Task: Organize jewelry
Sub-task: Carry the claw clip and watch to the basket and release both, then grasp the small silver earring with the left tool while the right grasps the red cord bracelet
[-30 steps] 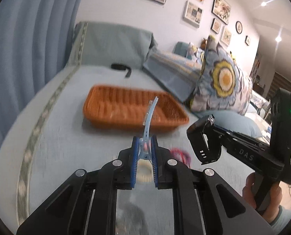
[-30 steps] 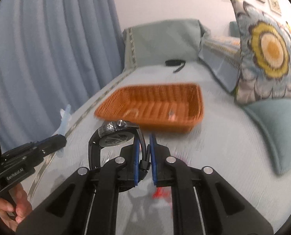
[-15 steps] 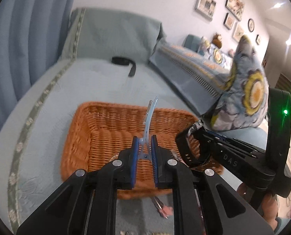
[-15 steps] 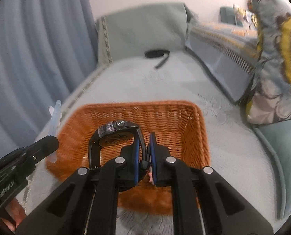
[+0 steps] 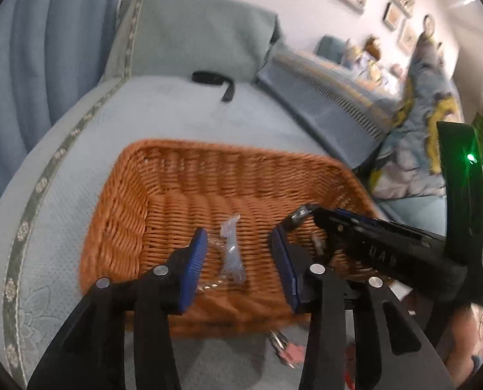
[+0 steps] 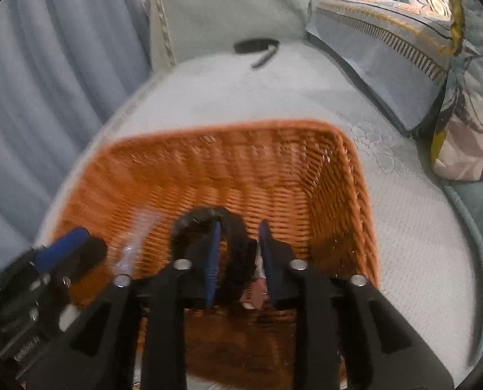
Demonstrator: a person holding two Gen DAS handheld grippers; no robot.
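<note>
A: Left wrist view: the left gripper (image 5: 238,260) hangs over the basket (image 5: 137,201) with jaws spread wide and nothing between them; the clear clip (image 5: 230,250) lies blurred in that gap, above or on the weave, which of the two cannot be told.

B: And the right gripper (image 6: 238,253)?

A: Right wrist view: jaws parted, the black watch (image 6: 205,224) between them over the near end of the basket; whether a pad touches the strap cannot be told, the frame being blurred.

B: How is the step best done?

A: Judged as a release into the basket: keep both tools inside the rim, open fully, lift straight up so that no pad snags the strap; let each piece settle before pulling back; keep the two grippers from knocking, since they sit close together.

B: What does one view give that the other lacks?

A: The left view shows the right gripper (image 5: 355,240) side-on at the basket's right wall, plus small pink items (image 5: 286,351) on the bed (image 5: 176,110) just before the near rim, presumably next to sort; the right view shows the watch, largely hidden in the left view, and the basket's far right corner; both show a black band (image 5: 213,79) well beyond the basket.
</note>
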